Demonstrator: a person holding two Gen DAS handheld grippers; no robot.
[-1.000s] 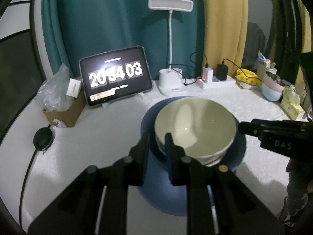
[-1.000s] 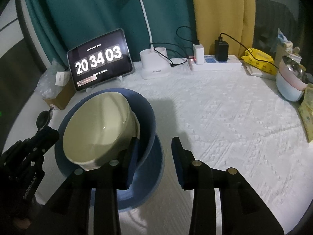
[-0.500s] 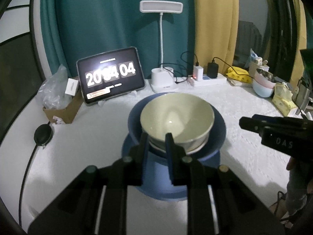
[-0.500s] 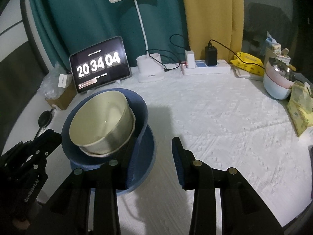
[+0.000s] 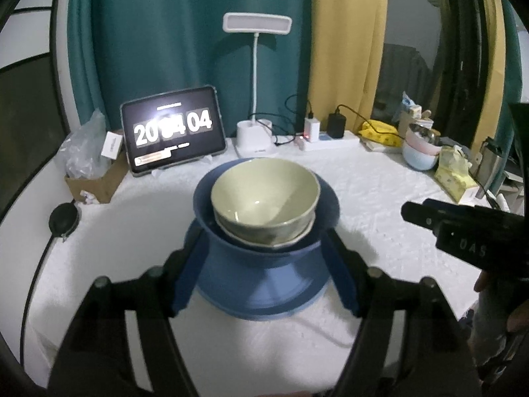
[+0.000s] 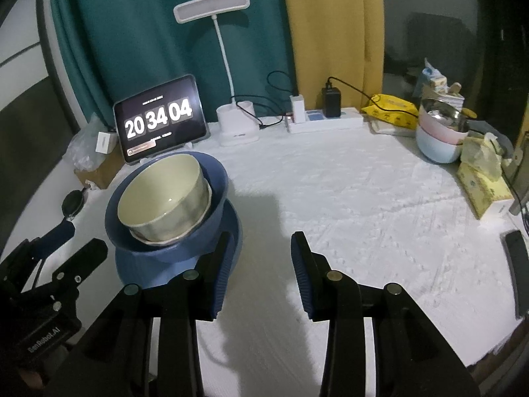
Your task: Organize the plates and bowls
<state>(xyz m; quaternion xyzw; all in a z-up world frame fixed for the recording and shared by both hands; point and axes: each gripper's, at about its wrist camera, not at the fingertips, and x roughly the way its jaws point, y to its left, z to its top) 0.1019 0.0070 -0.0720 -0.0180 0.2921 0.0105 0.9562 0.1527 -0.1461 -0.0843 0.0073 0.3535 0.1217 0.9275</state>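
A desk [image 6: 347,198] covered with a white textured cloth fills both views, in a dim room. Behind it hang a teal curtain [image 6: 148,33] on the left and a yellow curtain [image 6: 324,26] to its right.

On the left part of the desk stands the stack: a cream bowl [image 5: 264,198] nested in a blue bowl [image 5: 264,251], which sits on a blue plate [image 5: 264,301] lying on the cloth. A second pale rim shows just under the cream bowl.

The left claw [image 5: 264,274] is opening; its blue pads flank the blue bowl on either side without pressing on it. The right claw [image 6: 258,271] stands partly open with nothing between its fingers, over bare cloth just right of the stack; its left finger is near the blue plate's edge.

Along the far edge stand a tablet [image 6: 158,119] showing a flip clock, a white desk lamp [image 6: 231,66], and a white power strip [image 6: 327,122] with chargers plugged in. At the far left are a cardboard box [image 5: 99,185] holding a clear plastic bag. At the far right sit stacked pastel bowls [image 6: 439,135], a yellow packet [image 6: 393,106] and a tissue box [image 6: 482,185].
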